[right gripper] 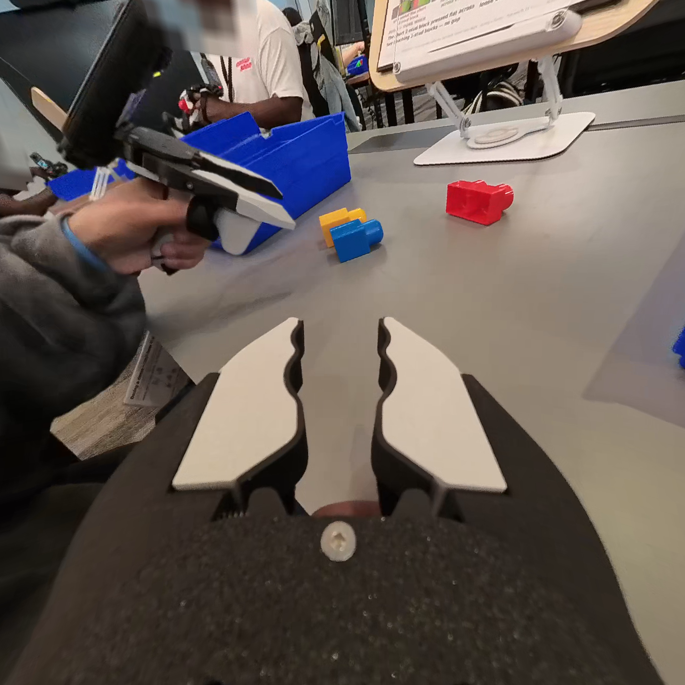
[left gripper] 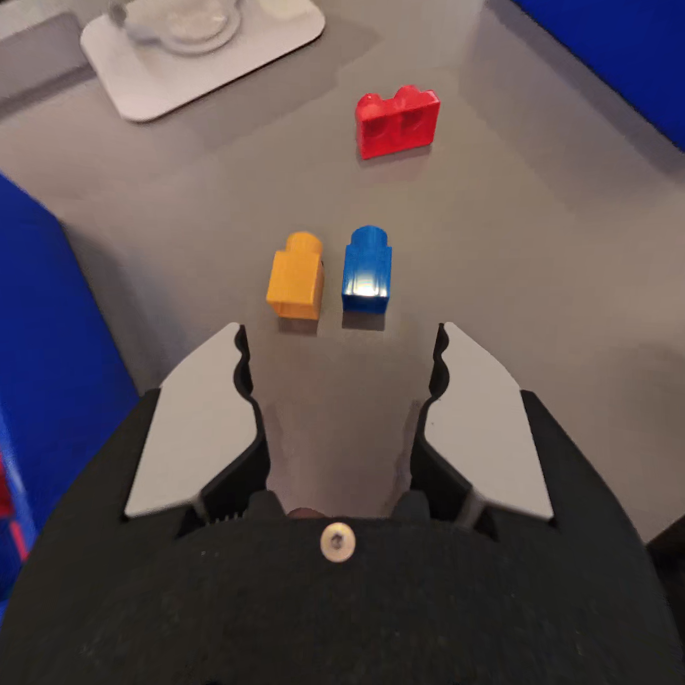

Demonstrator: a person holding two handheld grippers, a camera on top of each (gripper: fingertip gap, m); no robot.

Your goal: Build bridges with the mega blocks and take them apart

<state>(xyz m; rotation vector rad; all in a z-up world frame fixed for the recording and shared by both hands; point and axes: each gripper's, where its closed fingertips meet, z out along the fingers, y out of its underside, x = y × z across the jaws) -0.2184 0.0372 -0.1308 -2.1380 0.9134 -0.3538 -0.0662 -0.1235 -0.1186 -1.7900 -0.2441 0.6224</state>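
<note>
Left gripper (left gripper: 341, 330) jaws spread wide, nothing in them, near the yellow block (left gripper: 295, 276) and blue block (left gripper: 367, 270). They're so close together, grabbing one probably bumps the other.

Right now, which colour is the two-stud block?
Red; the left wrist view shows it best.

In the right wrist view the yellow block (right gripper: 339, 221) is partly hidden behind the blue block (right gripper: 354, 239), so its lower side does not show. A blue bin (right gripper: 296, 159) is covered on its left by the left gripper (right gripper: 287, 218). The stand (right gripper: 500, 137) holds a board which the top edge cuts off. In the left wrist view the stand's base (left gripper: 192, 74) is blurred and cut at the top.
</note>
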